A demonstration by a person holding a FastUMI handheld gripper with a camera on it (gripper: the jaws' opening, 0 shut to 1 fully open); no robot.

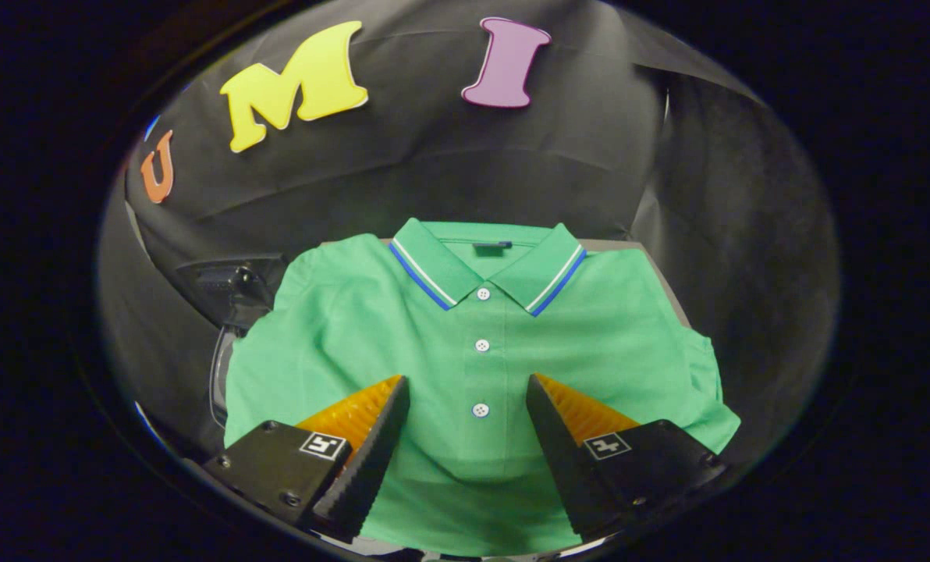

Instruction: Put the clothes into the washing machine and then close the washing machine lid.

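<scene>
Below the tool, whose fingers stand wide apart and hold nothing, the green polo shirt lies flat, collar at twelve o'clock, so pickup seems in hand: next, descend and pinch the fabric.

Gripper: two fingers spread wide apart, tips angled forward and slightly inward, nothing pressed between them.
</scene>
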